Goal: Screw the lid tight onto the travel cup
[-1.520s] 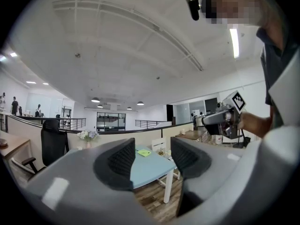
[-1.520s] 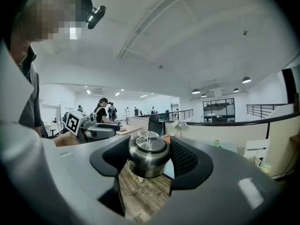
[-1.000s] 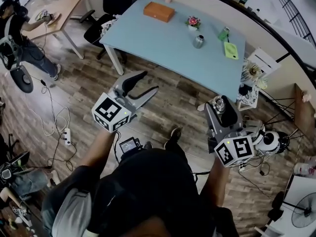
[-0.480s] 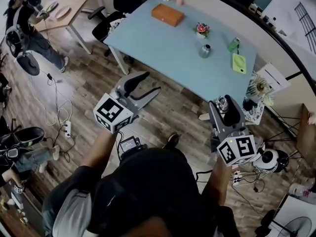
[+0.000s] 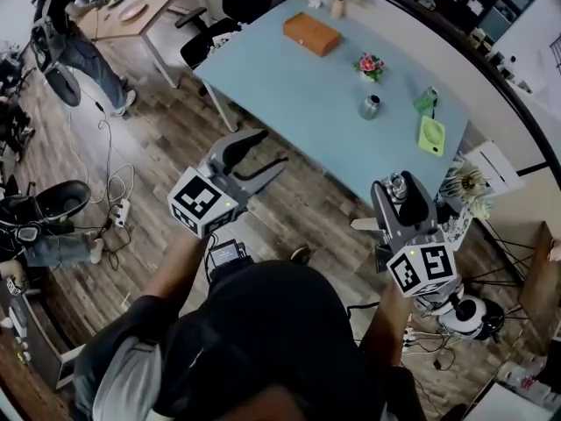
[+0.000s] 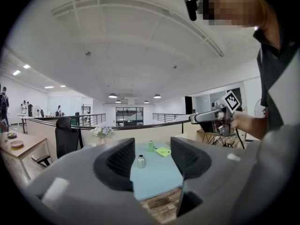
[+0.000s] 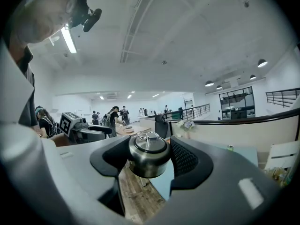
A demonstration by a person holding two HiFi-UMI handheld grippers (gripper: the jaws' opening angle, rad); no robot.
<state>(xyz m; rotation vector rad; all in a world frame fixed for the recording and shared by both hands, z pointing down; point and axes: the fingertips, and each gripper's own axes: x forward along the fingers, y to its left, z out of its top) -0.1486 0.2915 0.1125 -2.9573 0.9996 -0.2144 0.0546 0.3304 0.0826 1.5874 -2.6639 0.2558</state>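
Left gripper (image 5: 270, 147), seen from the head view, is out ahead of me over the wood floor with its jaws spread wide and nothing in them. My right gripper (image 5: 400, 191) is clamped on the steel lid (image 5: 393, 182), short of the blue table's (image 5: 289, 86) near edge. The travel cup (image 5: 372, 106) stands upright on that table, toward its right end, with a small flower pot (image 5: 370, 64) closer to the far edge and a green pad (image 5: 431, 135) by the right end. A brown box (image 5: 311, 33) lies near the far left corner. In the left gripper view the left gripper (image 6: 152, 165) shows open air between both pads, and the travel cup (image 6: 140, 161) sits on the table well beyond them. In the right gripper view the right gripper (image 7: 149, 162) has both pads pressed against the lid (image 7: 149, 149), ring handle up.
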